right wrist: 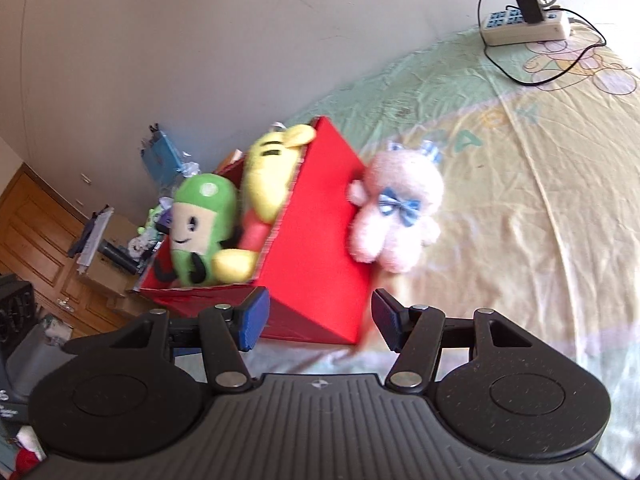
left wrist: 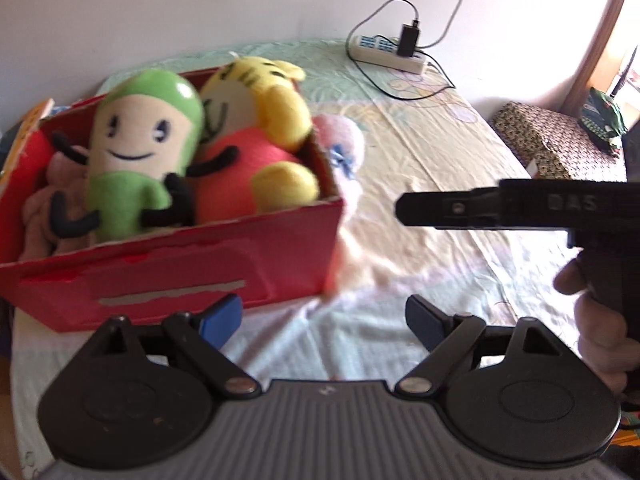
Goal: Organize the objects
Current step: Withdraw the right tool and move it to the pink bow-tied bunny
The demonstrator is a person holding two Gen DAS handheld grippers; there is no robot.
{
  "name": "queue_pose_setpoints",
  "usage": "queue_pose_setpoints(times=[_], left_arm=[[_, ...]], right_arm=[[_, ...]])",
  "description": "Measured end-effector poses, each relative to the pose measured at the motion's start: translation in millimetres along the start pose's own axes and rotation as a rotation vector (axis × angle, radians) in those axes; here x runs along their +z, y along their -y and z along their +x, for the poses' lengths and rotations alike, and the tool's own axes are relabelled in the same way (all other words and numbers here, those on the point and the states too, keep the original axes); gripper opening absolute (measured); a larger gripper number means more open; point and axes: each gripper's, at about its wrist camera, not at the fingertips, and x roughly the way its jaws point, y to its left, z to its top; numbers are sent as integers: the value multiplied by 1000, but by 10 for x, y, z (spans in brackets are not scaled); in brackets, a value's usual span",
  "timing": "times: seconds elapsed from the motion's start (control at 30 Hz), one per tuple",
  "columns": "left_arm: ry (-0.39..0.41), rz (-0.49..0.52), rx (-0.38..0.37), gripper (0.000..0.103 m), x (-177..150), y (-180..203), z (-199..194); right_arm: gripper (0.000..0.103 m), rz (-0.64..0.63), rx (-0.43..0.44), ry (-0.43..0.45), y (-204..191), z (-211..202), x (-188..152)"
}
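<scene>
Left wrist view: our left tool (left wrist: pixel 323 316) wide, empty, over bed (left wrist: pixel 440 152); red box (left wrist: pixel 256 248) just ahead-left, holding green plush (left wrist: pixel 140 140), yellow plush (left wrist: pixel 256 120). Right tool (left wrist: pixel 404 208) beside.

Right wrist view: our right tool (right wrist: pixel 318 320) wide, empty; pink plush (right wrist: pixel 394 216) beyond, against box (right wrist: pixel 316 248).
</scene>
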Motion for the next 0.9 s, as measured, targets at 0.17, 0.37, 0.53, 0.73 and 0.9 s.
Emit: queue_pose_setpoints(times=[0.17, 0.37, 0.53, 0.73, 0.9], left_arm=[[-22, 34, -37, 87, -6, 229, 248], [-82, 16, -47, 87, -8, 334, 487], [-76, 13, -25, 87, 48, 343, 516], [-72, -7, -1, 87, 54, 297, 518], [-77, -34, 4, 87, 43, 245, 522]], right_arm=[[59, -3, -33, -35, 244, 132, 70], [59, -102, -80, -28, 298, 341, 285], [59, -113, -98, -80, 373, 701, 405], [55, -220, -89, -146, 283, 930, 353], [55, -290, -86, -177, 200, 1089, 297]])
